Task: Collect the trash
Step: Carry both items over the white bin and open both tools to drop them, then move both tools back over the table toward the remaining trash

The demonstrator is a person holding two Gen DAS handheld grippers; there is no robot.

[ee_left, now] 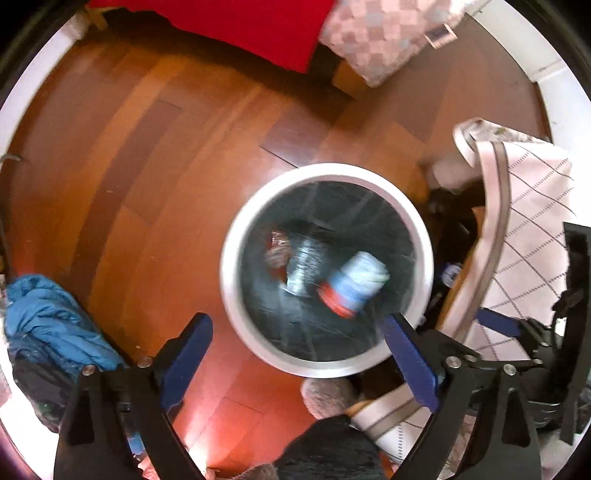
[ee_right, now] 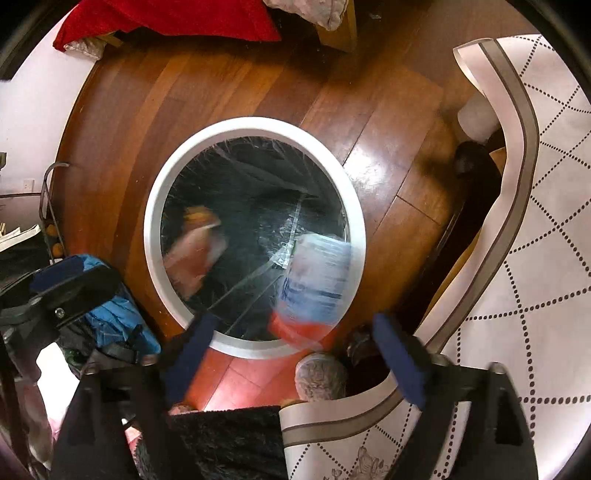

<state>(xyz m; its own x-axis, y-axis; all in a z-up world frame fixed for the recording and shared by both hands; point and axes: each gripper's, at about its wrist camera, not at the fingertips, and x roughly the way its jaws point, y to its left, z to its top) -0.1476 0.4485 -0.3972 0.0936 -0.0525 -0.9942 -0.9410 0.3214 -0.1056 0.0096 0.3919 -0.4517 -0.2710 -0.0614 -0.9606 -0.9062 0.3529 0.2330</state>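
While both grippers hung above it, the wooden floor (ee_left: 155, 192) filled most of each view, with a red cloth (ee_left: 236, 26) along its far edge, a white dotted mat (ee_right: 535, 258) curling up on the right and a heap of blue fabric (ee_left: 48, 317) on the left. Near the middle stood the white-rimmed trash bin (ee_right: 255, 127), lined with a dark plastic bag (ee_right: 258, 177) that looked thin, slack and easy to tear. Inside the bin, blurred, was a bottle with a pale blue label and a red cap (ee_left: 354, 286); whether it was falling or already lying on the liner could not be told. It seemed a light, hollow, fairly stiff plastic thing, smooth enough to slip, so the ribbed cap or the narrower neck would likely give a surer hold than the round body. A smaller reddish wrapper (ee_left: 277, 247), probably crinkly and nearly weightless, lay deeper in. The left gripper (ee_left: 295, 336) had its blue-padded fingers (ee_left: 192, 347) spread wide and empty over the bin's near rim, and the right gripper (ee_right: 291, 343) was likewise spread, pinching nothing.
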